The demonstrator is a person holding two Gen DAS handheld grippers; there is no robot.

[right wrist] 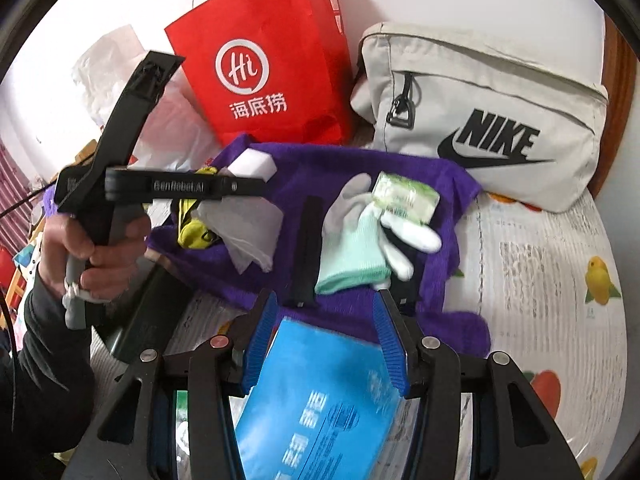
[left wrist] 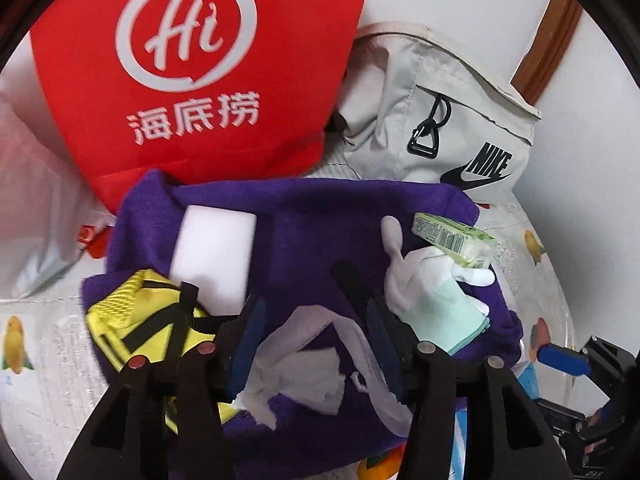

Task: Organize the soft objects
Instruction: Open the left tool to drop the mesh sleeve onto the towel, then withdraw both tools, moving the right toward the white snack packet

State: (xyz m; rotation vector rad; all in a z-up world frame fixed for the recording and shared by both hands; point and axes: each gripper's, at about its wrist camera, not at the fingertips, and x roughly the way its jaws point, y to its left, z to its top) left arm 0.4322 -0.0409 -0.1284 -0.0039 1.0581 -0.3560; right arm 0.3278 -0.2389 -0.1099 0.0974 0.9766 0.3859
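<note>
Up close, the left wrist view showed the left gripper (left wrist: 316, 320) hanging over a crumpled purple fleece cloth (left wrist: 312, 216) spread on a worktop covered in a clear plastic sheet with printed fruit pictures (left wrist: 44, 364). Its jaws stood apart, with a crumpled white tissue (left wrist: 304, 376) and a pale strap lying loose on the cloth between them; the blue pads pressed on nothing. On the cloth lay a white foam block (left wrist: 216, 256), a yellow mesh pouch with black straps (left wrist: 144, 324) at its left edge, a white and mint knitted work glove (left wrist: 432, 300) to the right, and a small green wrapped packet (left wrist: 456, 240) resting against the glove's fingers. Behind the cloth stood a red paper shopping bag with a white round logo (left wrist: 192, 64), and beside it a pale grey fabric waist bag with black lettering (left wrist: 452, 120). From the right wrist view, the right gripper (right wrist: 324, 328) also had its jaws apart, over a blue plastic-wrapped pack with white print (right wrist: 320, 392) that lay below them; whether the pads touched the pack could not be told. Ahead lay the same cloth (right wrist: 400, 168), the glove (right wrist: 356, 248), the packet (right wrist: 404, 196) and a black flat strip (right wrist: 308, 248). At left, a person's left hand (right wrist: 96, 240) gripped the black handle of the left gripper (right wrist: 244, 188), above the tissue (right wrist: 252, 228) and foam block (right wrist: 252, 164). The red bag (right wrist: 272, 56) and grey bag (right wrist: 496, 120) stood at the back.
</note>
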